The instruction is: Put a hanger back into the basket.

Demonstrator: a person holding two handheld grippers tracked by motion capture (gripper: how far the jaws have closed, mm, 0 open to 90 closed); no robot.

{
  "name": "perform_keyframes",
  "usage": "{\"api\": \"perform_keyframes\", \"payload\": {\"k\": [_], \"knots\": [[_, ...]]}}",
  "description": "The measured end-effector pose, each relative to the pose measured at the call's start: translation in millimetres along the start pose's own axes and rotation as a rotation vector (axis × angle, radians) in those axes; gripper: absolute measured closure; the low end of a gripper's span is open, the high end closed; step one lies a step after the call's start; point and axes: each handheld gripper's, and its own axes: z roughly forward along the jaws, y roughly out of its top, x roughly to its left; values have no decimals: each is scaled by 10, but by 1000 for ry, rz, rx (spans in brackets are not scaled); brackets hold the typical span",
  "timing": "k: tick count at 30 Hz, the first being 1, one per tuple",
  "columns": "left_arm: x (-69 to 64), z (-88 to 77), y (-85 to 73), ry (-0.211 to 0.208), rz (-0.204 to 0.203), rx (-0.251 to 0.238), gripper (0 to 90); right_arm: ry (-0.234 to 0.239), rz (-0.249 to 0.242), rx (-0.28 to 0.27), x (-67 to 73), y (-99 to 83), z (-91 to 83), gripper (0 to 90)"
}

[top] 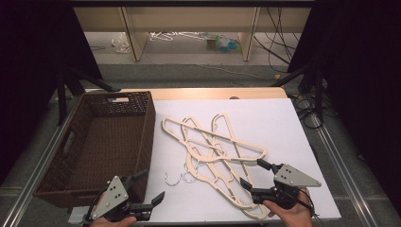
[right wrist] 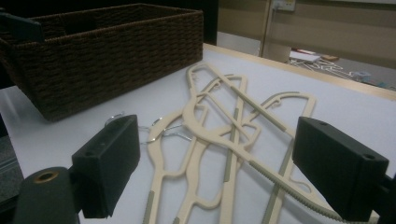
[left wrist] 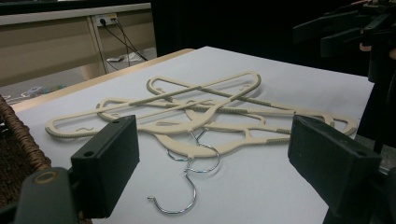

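Several cream plastic hangers (top: 213,136) with metal hooks (top: 182,178) lie tangled in a pile on the white sheet (top: 269,118). My left gripper (top: 152,184) is open at the table's near edge, just right of the basket's near corner, and points at the hooks; nothing is between its jaws. My right gripper (top: 251,172) is open too, hovering over the pile's near right end. In the left gripper view the hangers (left wrist: 154,99) lie ahead of the open gripper (left wrist: 217,163). In the right gripper view the gripper (right wrist: 224,168) stands wide over the hangers (right wrist: 194,156).
A brown wicker basket (top: 146,137) with cut-out handles sits on the table's left side; its wall (right wrist: 116,60) rises beyond the hangers in the right gripper view. The white sheet has bare room at the far right. Stands, cables and shelving lie beyond the table.
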Motion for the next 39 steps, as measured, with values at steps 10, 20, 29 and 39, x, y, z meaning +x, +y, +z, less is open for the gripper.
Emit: {"api": "perform_keyframes", "payload": {"k": [10, 20, 29, 39], "knots": [[-17, 3, -7, 3, -27, 0, 162, 2, -5, 0, -1, 3, 7, 160], [-14, 9, -5, 3, -16, 4, 163, 22, -55, 34, -109, 47, 111, 178], [-13, 11, -4, 5, -21, 1, 163, 66, -97, 177, -304, 123, 277, 222], [-8, 2, 0, 9, -21, -3, 164, 104, -178, 385, -531, 114, 613, 317]]}}
